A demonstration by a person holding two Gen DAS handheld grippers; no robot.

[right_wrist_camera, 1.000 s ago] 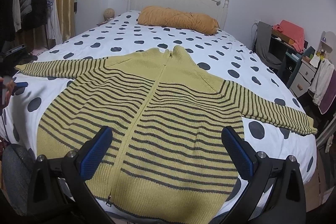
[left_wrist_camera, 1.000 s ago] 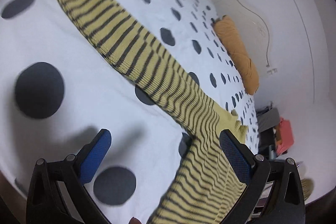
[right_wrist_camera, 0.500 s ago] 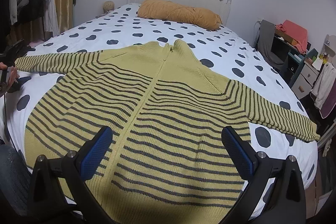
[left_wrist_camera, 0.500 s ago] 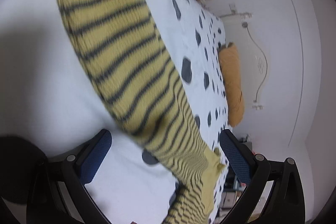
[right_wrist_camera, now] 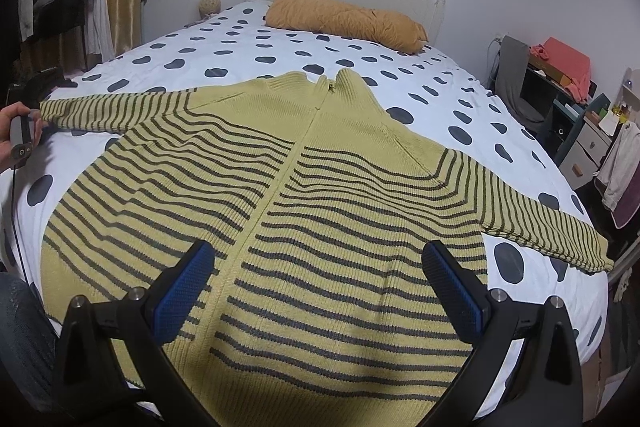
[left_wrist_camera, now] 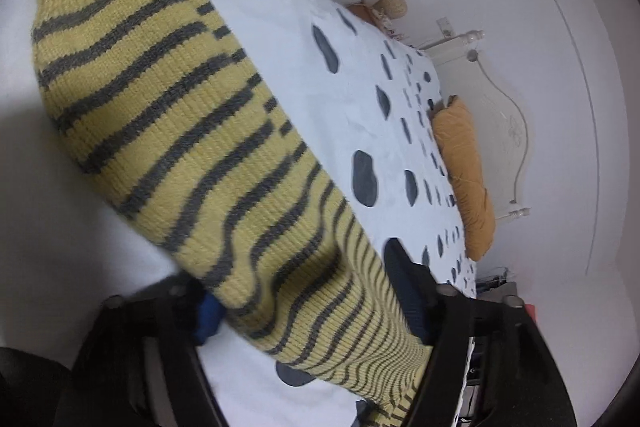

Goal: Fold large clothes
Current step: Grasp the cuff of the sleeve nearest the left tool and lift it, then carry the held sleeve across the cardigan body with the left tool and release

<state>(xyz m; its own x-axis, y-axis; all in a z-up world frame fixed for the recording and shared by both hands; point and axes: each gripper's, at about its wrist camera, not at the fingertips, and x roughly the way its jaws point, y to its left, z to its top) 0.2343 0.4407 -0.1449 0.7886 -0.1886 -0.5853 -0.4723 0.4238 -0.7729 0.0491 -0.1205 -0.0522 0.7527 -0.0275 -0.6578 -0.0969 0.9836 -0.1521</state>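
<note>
Our left gripper (left_wrist_camera: 308, 303) jaws are closing around the striped sleeve (left_wrist_camera: 168, 131), which a second ago lay beyond wide-spread pads; now it runs between them. Our right gripper (right_wrist_camera: 316, 291) hangs spread above the yellow striped zip cardigan (right_wrist_camera: 320, 207), flat on the polka-dot duvet (right_wrist_camera: 240, 55). We judge the sleeve fold can begin.

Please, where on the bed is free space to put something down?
Free: the dotted sheet between the sweater collar and the orange pillow, and the corner beyond the right sleeve. Crowded: the near half, covered by the sweater.
</note>
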